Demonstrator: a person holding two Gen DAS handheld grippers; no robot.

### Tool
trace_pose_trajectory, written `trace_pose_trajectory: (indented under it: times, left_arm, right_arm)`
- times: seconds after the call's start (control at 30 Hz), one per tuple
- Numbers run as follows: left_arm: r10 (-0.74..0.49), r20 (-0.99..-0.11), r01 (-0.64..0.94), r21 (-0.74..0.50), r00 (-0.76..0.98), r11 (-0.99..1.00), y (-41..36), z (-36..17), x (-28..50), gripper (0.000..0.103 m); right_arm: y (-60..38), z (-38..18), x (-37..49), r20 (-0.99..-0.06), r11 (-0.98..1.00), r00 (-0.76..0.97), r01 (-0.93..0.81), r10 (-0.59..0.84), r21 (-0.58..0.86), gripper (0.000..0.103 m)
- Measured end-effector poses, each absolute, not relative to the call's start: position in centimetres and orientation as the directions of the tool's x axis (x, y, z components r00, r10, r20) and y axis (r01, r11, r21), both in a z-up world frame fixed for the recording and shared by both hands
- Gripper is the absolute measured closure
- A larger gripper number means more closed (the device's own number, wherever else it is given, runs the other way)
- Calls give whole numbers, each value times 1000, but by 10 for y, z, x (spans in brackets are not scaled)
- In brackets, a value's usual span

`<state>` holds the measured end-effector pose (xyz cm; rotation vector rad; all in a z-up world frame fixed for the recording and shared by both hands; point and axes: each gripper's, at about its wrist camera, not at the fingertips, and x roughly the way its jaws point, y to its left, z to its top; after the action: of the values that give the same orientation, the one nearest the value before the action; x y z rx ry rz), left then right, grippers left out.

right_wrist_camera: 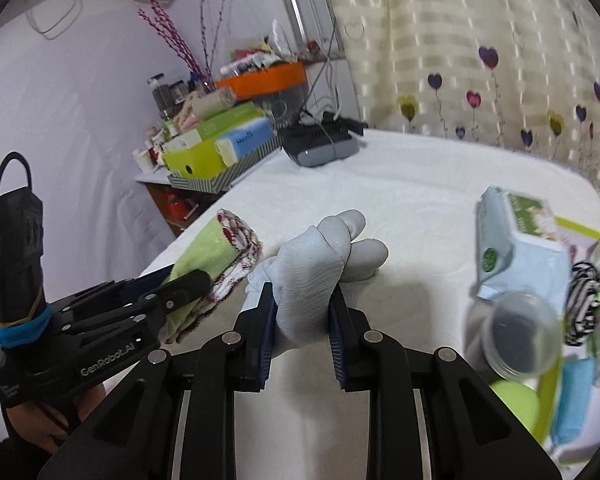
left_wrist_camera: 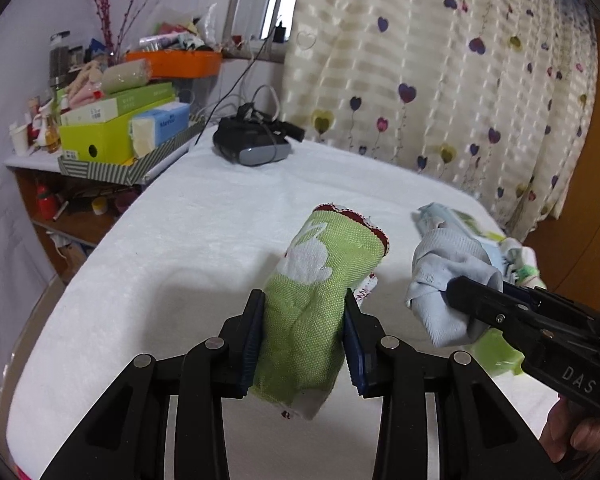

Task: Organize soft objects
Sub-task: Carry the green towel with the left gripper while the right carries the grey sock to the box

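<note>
My left gripper (left_wrist_camera: 302,296) is shut on a rolled green towel (left_wrist_camera: 324,280) with a white rabbit pattern and red-stitched edges, held above the white padded surface (left_wrist_camera: 172,248). To its right, my right gripper (left_wrist_camera: 480,286) is shut on a bundle of pale blue socks (left_wrist_camera: 440,264). In the right wrist view the socks (right_wrist_camera: 320,264) stick up between the pads of the right gripper (right_wrist_camera: 301,290). The left gripper (right_wrist_camera: 184,274) sits just left of it, with the green towel (right_wrist_camera: 216,248) in its grip. The two bundles hang close side by side.
A wipes pack (right_wrist_camera: 516,236), a clear jar (right_wrist_camera: 516,336), a striped sock (right_wrist_camera: 582,300) and other small items crowd the right side. A black headset (left_wrist_camera: 252,140) lies at the far edge. A cluttered side shelf with a green box (left_wrist_camera: 100,136) stands left; a heart-patterned curtain (left_wrist_camera: 440,80) hangs behind.
</note>
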<state>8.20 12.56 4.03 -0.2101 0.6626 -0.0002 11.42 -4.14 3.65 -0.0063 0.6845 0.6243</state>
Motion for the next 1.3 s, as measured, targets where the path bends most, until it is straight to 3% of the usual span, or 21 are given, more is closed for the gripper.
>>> trace_pose_trajectory:
  times: [0.6,1.3]
  left_arm:
    - [-123,-522,19,-200,844,980,57,82,30,68]
    - [-181,-518,95,-188,836,978,1,89,30,68]
  right_arm:
    - [-106,69,54,-494,828,681,-533,541,172,78]
    - [-167,75,38,-451,857,731,-475,512,201,78]
